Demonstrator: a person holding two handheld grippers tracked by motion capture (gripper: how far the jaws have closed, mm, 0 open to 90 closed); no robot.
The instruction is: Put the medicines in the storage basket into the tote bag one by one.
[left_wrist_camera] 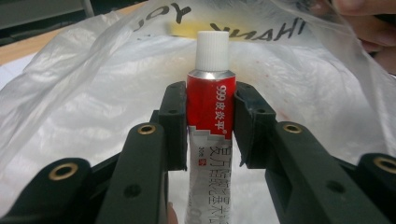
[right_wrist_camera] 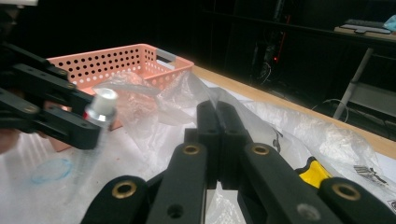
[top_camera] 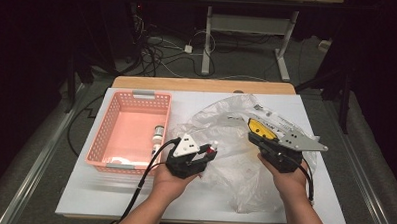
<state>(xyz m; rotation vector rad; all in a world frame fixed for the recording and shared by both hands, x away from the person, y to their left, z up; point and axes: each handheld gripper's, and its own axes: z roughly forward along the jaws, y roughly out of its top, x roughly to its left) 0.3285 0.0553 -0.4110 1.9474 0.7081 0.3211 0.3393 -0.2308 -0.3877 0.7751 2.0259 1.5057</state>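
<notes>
Red tube [left_wrist_camera: 209, 107], lower end cut off

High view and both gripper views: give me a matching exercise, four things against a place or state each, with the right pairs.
Things:
1. tube
2. plastic bag
3. basket
4. small bottle

Places or states:
A. pink, standing at the left of the white table top
B. lying inside the basket
C. red and white with a white cap, clamped between the jaws of the left gripper
D. clear, its edge pinched in the shut jaws of the right gripper

Pairs: 1-C, 2-D, 3-A, 4-B
</notes>
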